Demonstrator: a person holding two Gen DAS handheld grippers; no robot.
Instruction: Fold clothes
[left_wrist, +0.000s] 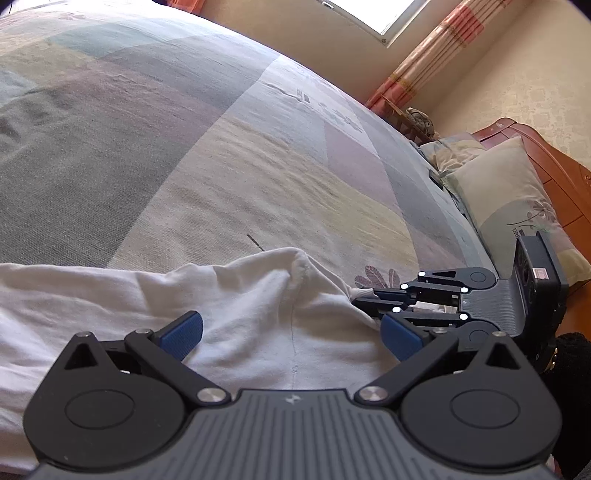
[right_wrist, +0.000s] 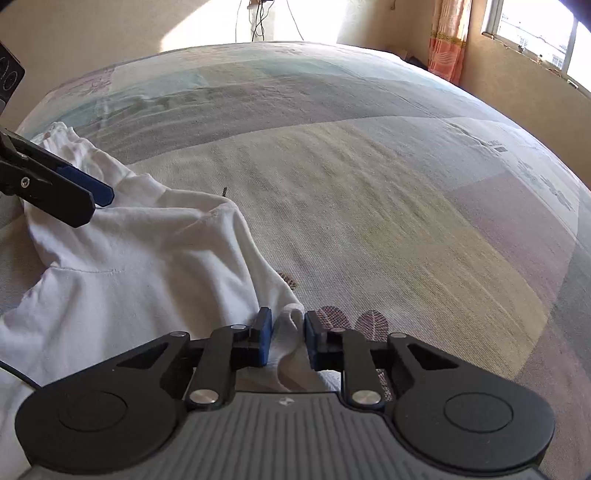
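Note:
A white garment (left_wrist: 229, 295) lies crumpled on the patchwork bedspread (left_wrist: 258, 166), along its near edge. My left gripper (left_wrist: 291, 332) hovers just over the cloth, jaws wide open, nothing between the blue pads (left_wrist: 184, 334). In the right wrist view the same garment (right_wrist: 147, 251) spreads to the left, and my right gripper (right_wrist: 288, 341) is shut on a bunched corner of it, white fabric filling the narrow gap between its pads. The right gripper (left_wrist: 364, 301) also shows in the left wrist view, at the garment's right tip. The left gripper (right_wrist: 96, 199) reaches in over the cloth's far left.
Pillows (left_wrist: 506, 199) lean against a wooden headboard (left_wrist: 554, 166) on the right. A striped curtain (left_wrist: 432, 55) and a window (left_wrist: 373, 14) lie beyond the bed. Cables (right_wrist: 258, 18) hang on the far wall. The bedspread (right_wrist: 369, 184) stretches wide past the garment.

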